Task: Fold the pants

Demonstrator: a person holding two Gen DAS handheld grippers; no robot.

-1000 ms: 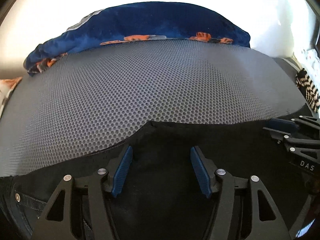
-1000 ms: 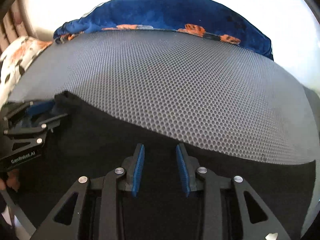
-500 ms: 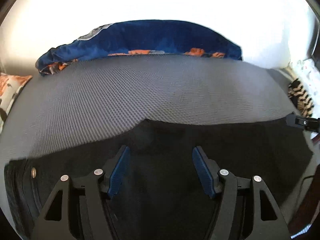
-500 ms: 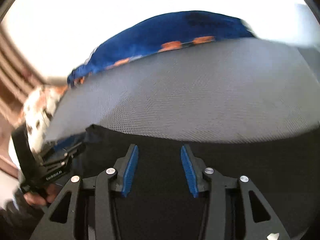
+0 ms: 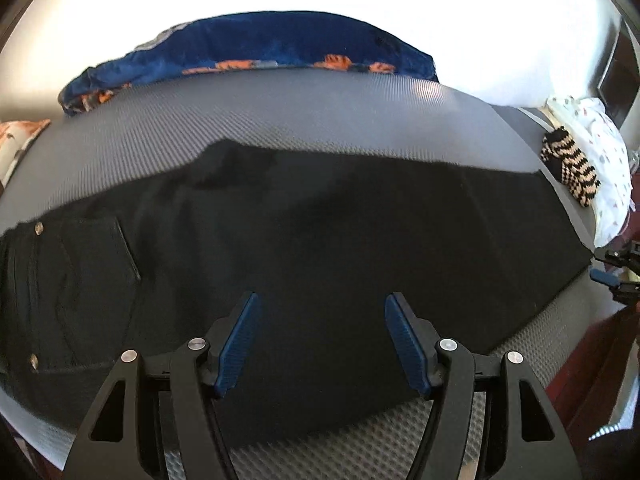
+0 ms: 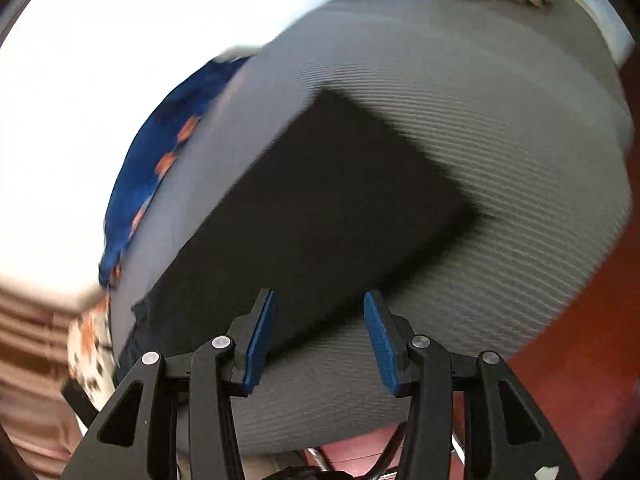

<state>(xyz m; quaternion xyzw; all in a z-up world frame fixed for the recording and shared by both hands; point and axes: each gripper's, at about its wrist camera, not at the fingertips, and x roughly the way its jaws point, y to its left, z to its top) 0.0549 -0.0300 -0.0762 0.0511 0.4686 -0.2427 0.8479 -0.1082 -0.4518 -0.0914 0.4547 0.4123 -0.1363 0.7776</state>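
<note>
Black pants [image 5: 320, 248] lie flat, folded lengthwise, across a grey mesh mat [image 5: 300, 120]. The waist with a back pocket [image 5: 96, 264] and rivets is at the left, the leg ends at the right. My left gripper [image 5: 320, 340] is open and empty, raised above the pants' near edge. In the right wrist view, the pants [image 6: 320, 208] show as a dark slanted shape, motion-blurred. My right gripper [image 6: 318, 336] is open and empty, above the near edge by the leg end. It also shows at the right edge of the left wrist view [image 5: 616, 276].
A blue cushion with orange print [image 5: 248, 52] lies along the mat's far edge. A black-and-tan striped item [image 5: 572, 172] rests on white patterned cloth [image 5: 600, 148] at the right. A patterned pillow [image 5: 16, 140] is at the far left. Red floor [image 6: 580, 360] lies beyond the mat's right end.
Both grippers have lifted and pulled back from the pants, so the whole folded garment shows. The right gripper has swung right towards the leg end and opened wider.
</note>
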